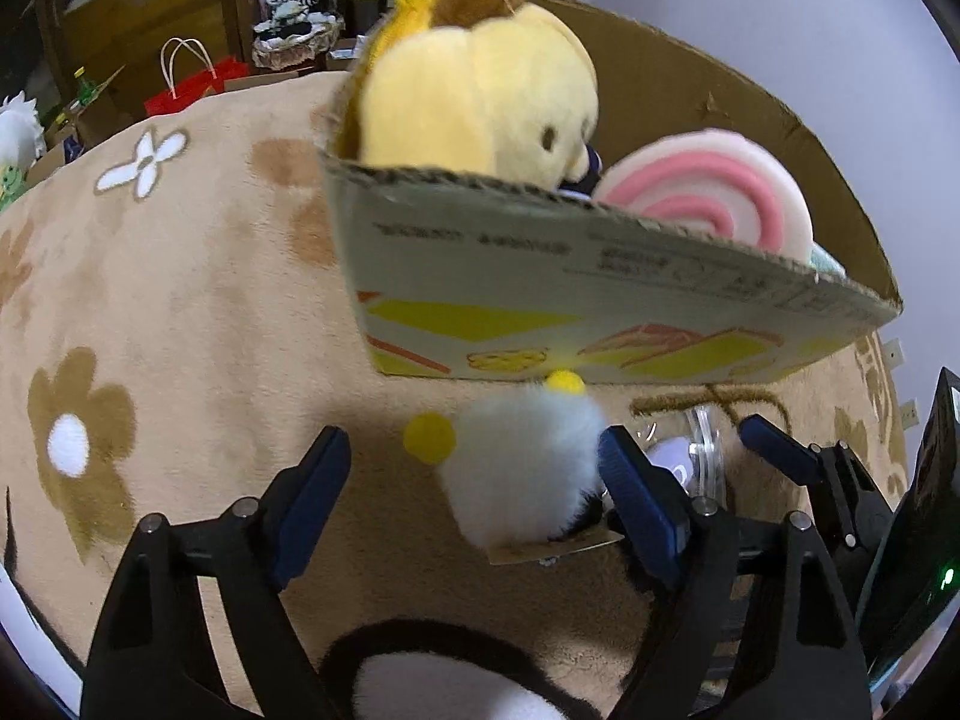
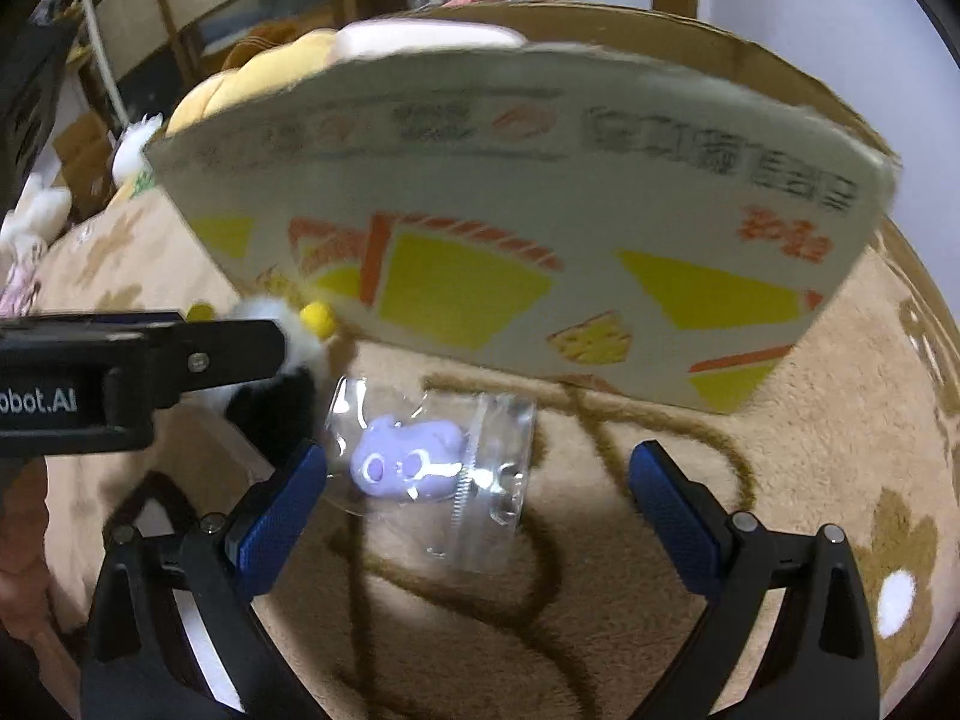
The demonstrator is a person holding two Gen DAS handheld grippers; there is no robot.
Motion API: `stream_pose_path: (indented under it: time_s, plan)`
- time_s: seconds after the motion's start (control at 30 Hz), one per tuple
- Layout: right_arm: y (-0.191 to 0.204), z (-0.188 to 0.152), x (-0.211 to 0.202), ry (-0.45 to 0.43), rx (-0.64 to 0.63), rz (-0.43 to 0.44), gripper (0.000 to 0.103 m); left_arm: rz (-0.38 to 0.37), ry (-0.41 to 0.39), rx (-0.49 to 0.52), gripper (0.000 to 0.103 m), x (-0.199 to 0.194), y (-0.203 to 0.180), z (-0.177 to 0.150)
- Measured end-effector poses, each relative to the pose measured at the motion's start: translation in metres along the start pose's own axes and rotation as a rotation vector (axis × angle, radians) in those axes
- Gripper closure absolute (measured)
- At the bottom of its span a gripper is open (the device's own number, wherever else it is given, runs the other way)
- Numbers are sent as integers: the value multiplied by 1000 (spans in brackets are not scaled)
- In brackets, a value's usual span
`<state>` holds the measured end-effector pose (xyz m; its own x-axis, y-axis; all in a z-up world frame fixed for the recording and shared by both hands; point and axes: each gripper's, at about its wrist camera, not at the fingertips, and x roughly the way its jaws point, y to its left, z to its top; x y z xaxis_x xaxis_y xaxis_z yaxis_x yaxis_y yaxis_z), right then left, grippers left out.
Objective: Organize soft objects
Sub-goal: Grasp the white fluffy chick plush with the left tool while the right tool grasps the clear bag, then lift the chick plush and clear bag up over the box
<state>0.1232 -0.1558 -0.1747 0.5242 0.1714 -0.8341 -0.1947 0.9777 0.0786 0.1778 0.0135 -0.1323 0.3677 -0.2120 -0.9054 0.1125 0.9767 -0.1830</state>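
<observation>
Two grippers: both are lowering toward toys near the cardboard box [image 1: 600,312].
Left hand-held gripper [image 1: 474,498]: released, straddling the white fluffy toy [image 1: 522,468] on the blanket [image 1: 180,300].
Right hand-held gripper [image 2: 480,504]: released around the bagged purple toy [image 2: 408,462].
Next: clenching, then lifting into the box.
Writing: "obot.AI"; box print is blurring.

The room light was soft and fairly dim, and both my fisheye views darkened to black at the rounded corners. Motion blur smeared the print on the cardboard box [image 2: 540,192], whose straight edges bowed into curves. Below the box, glare flashed off a clear plastic bag [image 2: 480,480]. Shelves behind the box were dark and indistinct.
</observation>
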Motion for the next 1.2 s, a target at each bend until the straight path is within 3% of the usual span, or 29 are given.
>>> stream_pose_path:
  time_s: [0.37, 0.43, 0.83, 1.2]
  plan:
    - [28, -2, 11, 2, -76, -24, 0, -59, 53, -13, 64, 18, -1, -2]
    - [33, -2, 12, -2, -79, -33, 0, -71, 54, -13, 68, 20, 0, -4]
    - [32, -6, 9, 7, -96, -57, 10, -36, 35, 21, 71, 18, 5, -3]
    - [25, -6, 8, 17, -91, -52, 22, 23, 13, 61, 70, 7, -13, -12]
